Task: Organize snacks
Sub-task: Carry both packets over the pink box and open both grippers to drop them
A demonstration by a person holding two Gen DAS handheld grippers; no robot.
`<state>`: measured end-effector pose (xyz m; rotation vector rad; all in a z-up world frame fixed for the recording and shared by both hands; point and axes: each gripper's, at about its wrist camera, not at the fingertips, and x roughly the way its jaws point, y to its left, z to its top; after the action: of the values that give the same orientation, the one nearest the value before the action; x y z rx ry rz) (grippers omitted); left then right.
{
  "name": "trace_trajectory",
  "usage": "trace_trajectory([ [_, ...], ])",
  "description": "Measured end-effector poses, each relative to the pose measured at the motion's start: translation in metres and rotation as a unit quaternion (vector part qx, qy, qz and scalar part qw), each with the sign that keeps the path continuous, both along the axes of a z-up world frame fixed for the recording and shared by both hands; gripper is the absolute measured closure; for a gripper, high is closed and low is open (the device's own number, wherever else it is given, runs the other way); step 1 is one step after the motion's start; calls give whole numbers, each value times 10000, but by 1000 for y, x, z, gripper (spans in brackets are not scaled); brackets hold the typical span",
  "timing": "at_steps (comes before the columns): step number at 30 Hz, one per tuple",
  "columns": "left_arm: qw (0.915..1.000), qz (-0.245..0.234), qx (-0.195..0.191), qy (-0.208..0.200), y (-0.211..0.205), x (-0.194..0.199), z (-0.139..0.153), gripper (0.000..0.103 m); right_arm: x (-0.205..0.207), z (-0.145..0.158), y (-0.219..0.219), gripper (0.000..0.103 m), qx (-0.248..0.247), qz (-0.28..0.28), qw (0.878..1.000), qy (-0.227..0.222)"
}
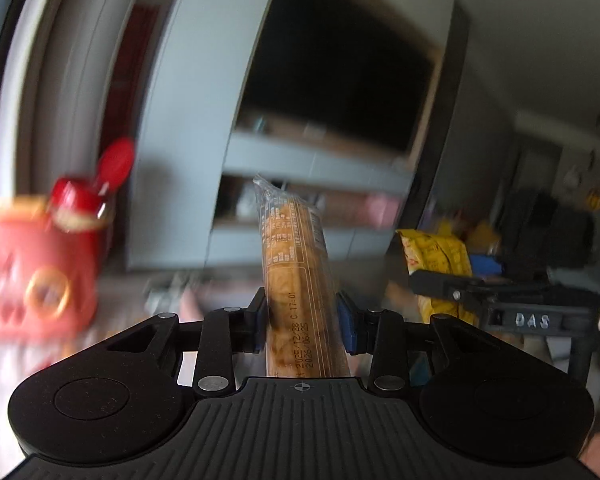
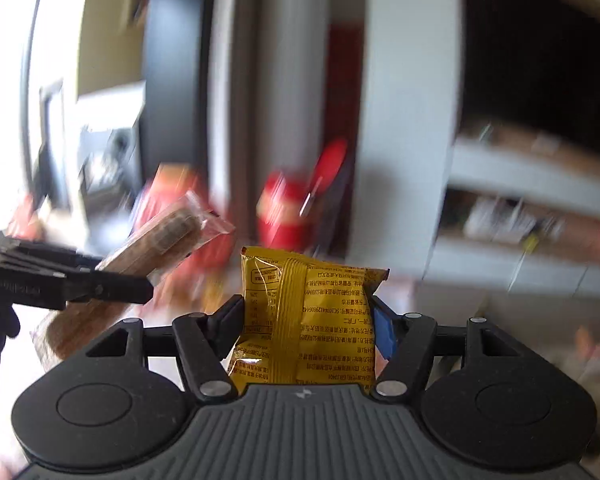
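Note:
My left gripper [image 1: 302, 318] is shut on a clear sleeve of round biscuits [image 1: 294, 264], which stands up between the pads. The same biscuit sleeve [image 2: 164, 240] shows at the left of the right wrist view, held by the left gripper [image 2: 100, 284]. My right gripper [image 2: 306, 320] is shut on a yellow snack packet [image 2: 312, 304] with printed text, pinched at both sides. That yellow packet [image 1: 436, 256] also appears at the right of the left wrist view, in the right gripper [image 1: 452, 288]. Both views are motion-blurred.
A red snack bag [image 1: 32, 276] and a red-lidded jar [image 1: 84, 204] stand at the left, blurred. Behind is a grey cabinet [image 1: 188, 120] with open shelves [image 1: 320, 168] holding small items. A bright window [image 2: 4, 80] lies far left.

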<state>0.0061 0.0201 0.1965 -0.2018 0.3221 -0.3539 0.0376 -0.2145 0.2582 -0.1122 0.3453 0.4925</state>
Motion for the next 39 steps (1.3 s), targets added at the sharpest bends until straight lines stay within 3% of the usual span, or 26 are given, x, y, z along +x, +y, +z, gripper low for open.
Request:
trace_trajectory([
  [4, 9990, 287, -336, -47, -11, 69, -5, 63, 33, 25, -3, 38, 242, -319, 9989, -240],
  [9, 9881, 470, -1041, 1026, -16, 161, -73, 63, 79, 0, -4, 38, 380, -520, 9977, 228],
  [12, 9788, 512, -784, 1823, -21, 208, -116, 63, 108, -25, 3, 38, 108, -672, 9953, 692],
  [14, 9749, 546, -570, 2080, -21, 219, -131, 67, 123, -38, 7, 38, -149, -830, 9931, 809],
  [19, 9811, 359, -1106, 1543, 18, 197, -118, 67, 156, -61, 22, 38, -211, -981, 9896, 1026],
  [23, 9808, 474, -1538, 1105, 60, 165, -97, 67, 181, -81, 45, 38, -267, -1025, 9867, 1236],
  [25, 9787, 606, -1611, 1118, 79, 150, -92, 67, 192, -93, 57, 36, -290, -1184, 9839, 1308],
  [29, 9787, 867, -1465, 1151, 108, 107, -92, 67, 225, -122, 73, 31, -396, -741, 9659, 2449],
  [31, 9781, 1161, -1334, 1094, 125, 90, -102, 67, 224, -126, 73, 32, -376, -947, 9652, 2407],
  [33, 9720, 1766, -1093, 1103, 141, 75, -112, 67, 220, -124, 75, 32, -329, -995, 9680, 2281],
  [35, 9603, 2343, -1022, 1116, 159, 67, -125, 67, 213, -121, 79, 31, -239, -1018, 9695, 2218],
  [37, 9493, 2666, -1225, 1133, 178, 60, -140, 67, 205, -117, 88, 31, -229, -975, 9716, 2144],
  [39, 9437, 2751, -1471, 1102, 189, 53, -154, 67, 194, -111, 105, 30, -317, -827, 9760, 1988],
])
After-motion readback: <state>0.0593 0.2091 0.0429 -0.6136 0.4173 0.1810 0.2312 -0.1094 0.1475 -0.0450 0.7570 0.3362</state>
